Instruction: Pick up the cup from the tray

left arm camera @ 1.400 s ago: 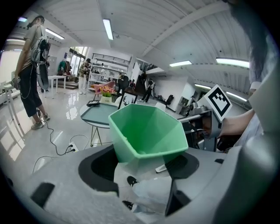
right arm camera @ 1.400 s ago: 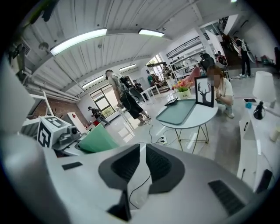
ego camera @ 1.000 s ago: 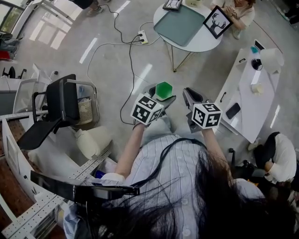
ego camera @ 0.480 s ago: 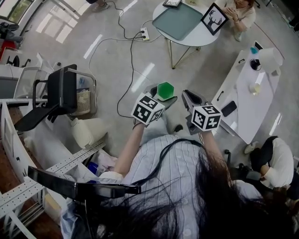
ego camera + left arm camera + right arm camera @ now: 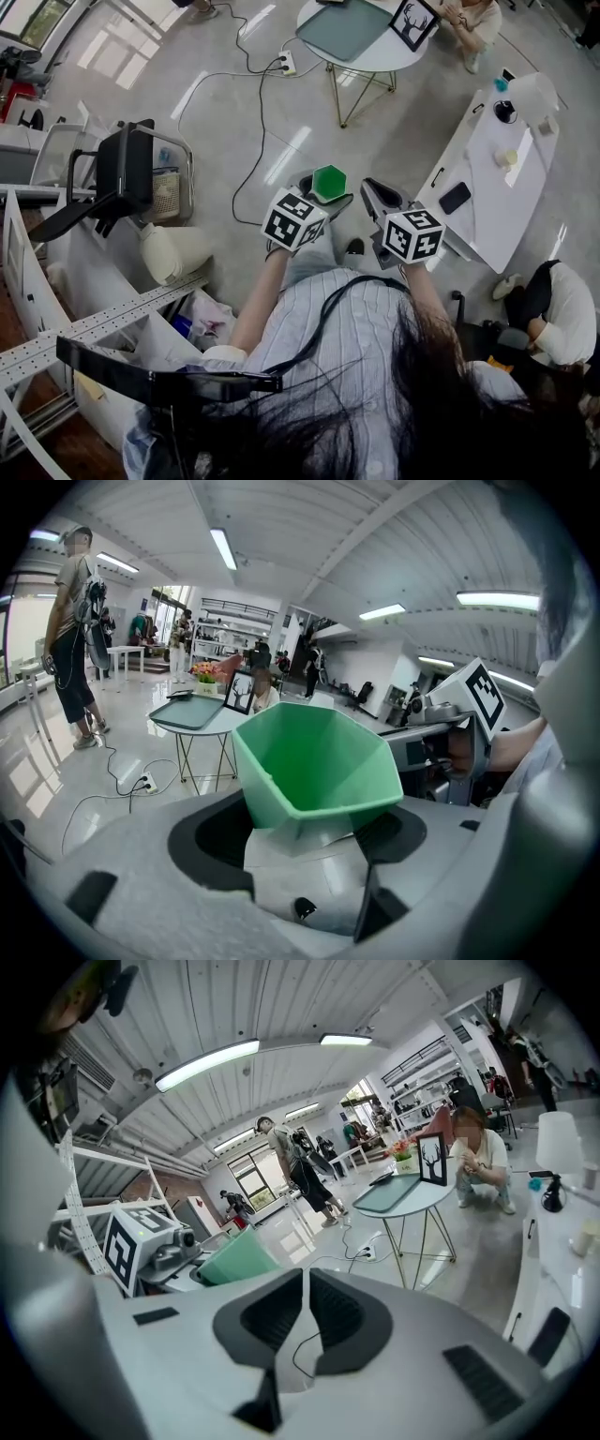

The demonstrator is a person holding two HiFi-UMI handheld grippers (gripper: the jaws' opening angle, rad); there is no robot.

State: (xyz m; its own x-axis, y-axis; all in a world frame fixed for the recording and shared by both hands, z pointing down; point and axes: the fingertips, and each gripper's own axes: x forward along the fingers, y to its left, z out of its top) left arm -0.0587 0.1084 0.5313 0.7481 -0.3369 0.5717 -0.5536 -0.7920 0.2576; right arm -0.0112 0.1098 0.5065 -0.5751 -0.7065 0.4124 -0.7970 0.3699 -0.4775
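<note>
- since the earlier frames, the round table [image 5: 375,58] with the tray [image 5: 347,28] on it has slid toward the top edge of the head view, and the long white table [image 5: 487,178] at right has shifted up with it. both grippers keep their place in mid-frame, side by side.
- left gripper [image 5: 325,195]: we see its jaws standing wide and pressed on the lower part of the cup [image 5: 329,180], one pad on each side. the cup is off the tray and well apart from it, carried above the floor [image 5: 216,122] in front of the person's torso.
- cup: green, six-sided and empty, with its mouth turned up and a little toward the left gripper's camera.
- right gripper [image 5: 379,199]: the jaws are drawn together with only a thin slit between the pads, and nothing is held. it sits just beside the left gripper, on that gripper's right.
- marker cubes [image 5: 294,219]: one rides on each gripper, near the person's wrists.
- tray: teal and flat, lying on the round table next to a framed deer picture [image 5: 413,21]. a person [image 5: 473,17] crouches just behind that table.
- long white table: it carries a dark phone [image 5: 455,198] and several small items that we cannot identify.
- floor: a cable [image 5: 263,131] runs from a power strip [image 5: 286,63] near the round table, and a black chair [image 5: 122,183] stands at left.
</note>
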